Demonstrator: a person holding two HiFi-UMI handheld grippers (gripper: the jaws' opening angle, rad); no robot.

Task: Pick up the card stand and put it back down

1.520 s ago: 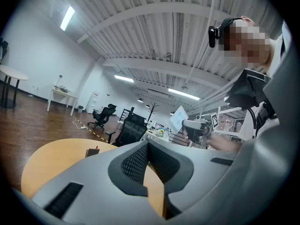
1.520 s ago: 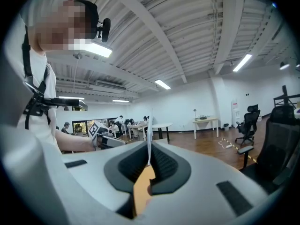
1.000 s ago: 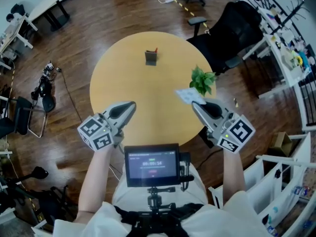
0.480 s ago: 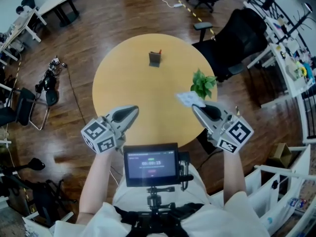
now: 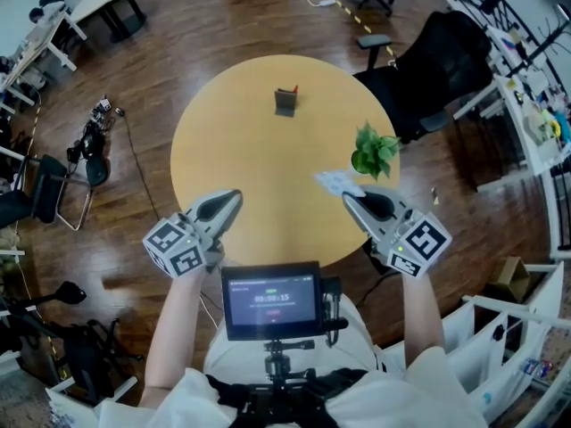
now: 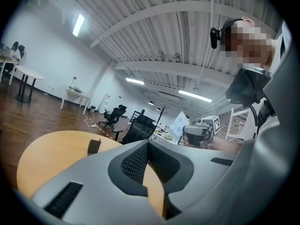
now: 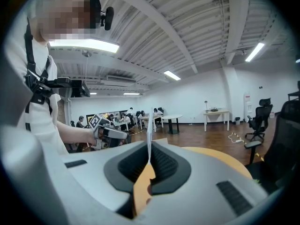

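Observation:
The card stand (image 5: 285, 102), a small dark block with a red tip, stands on the far part of the round wooden table (image 5: 259, 159); it also shows as the dark stand (image 6: 93, 146) in the left gripper view. My right gripper (image 5: 350, 194) hovers over the table's near right edge, shut on a white card (image 5: 338, 181), whose thin edge (image 7: 149, 139) rises between the jaws. My left gripper (image 5: 234, 196) hangs over the near left edge, its jaws closed together with nothing between them. Both grippers are far from the stand.
A small green plant (image 5: 373, 149) stands on the table's right side, just beyond the right gripper. A black office chair (image 5: 428, 56) sits behind the table on the right. Chairs and gear lie on the wooden floor at left (image 5: 85, 150). A monitor (image 5: 272, 298) hangs at my chest.
Both grippers have sunk a little above the table's near edge. The card stays in the right gripper. The stand has not moved.

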